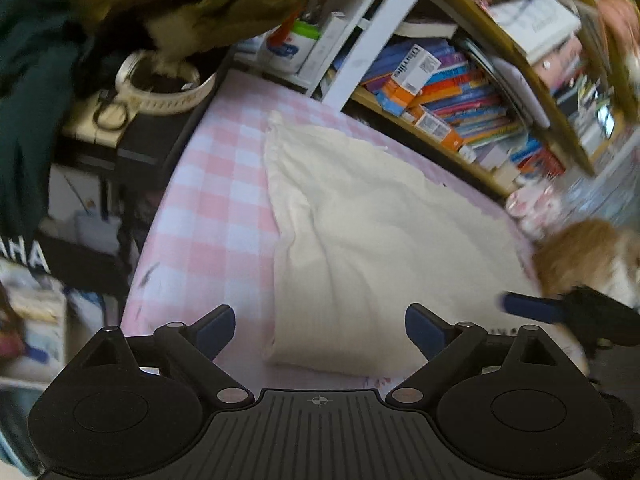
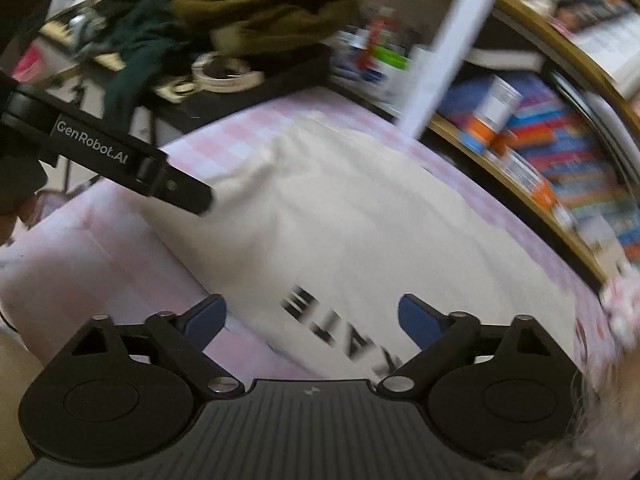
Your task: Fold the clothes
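Note:
A cream garment (image 1: 360,220) lies folded lengthwise on the pink checked cloth (image 1: 216,200), with creases running down it. In the right wrist view the same garment (image 2: 360,208) shows black letters near its close edge. My left gripper (image 1: 320,330) hovers open over the garment's near end, nothing between its blue pads. My right gripper (image 2: 312,318) is also open, just above the lettered part. One blue finger (image 1: 524,306) of the right gripper reaches in from the right. The left gripper (image 2: 200,200) appears from the side at the garment's left edge.
A bookshelf (image 1: 460,92) packed with books runs along the far right side. Olive and dark green clothes (image 1: 180,4) are piled at the back left over tape rolls (image 1: 168,92) on a black box. A white post (image 1: 372,36) stands behind. An orange and white furry shape (image 1: 592,256) sits at the right.

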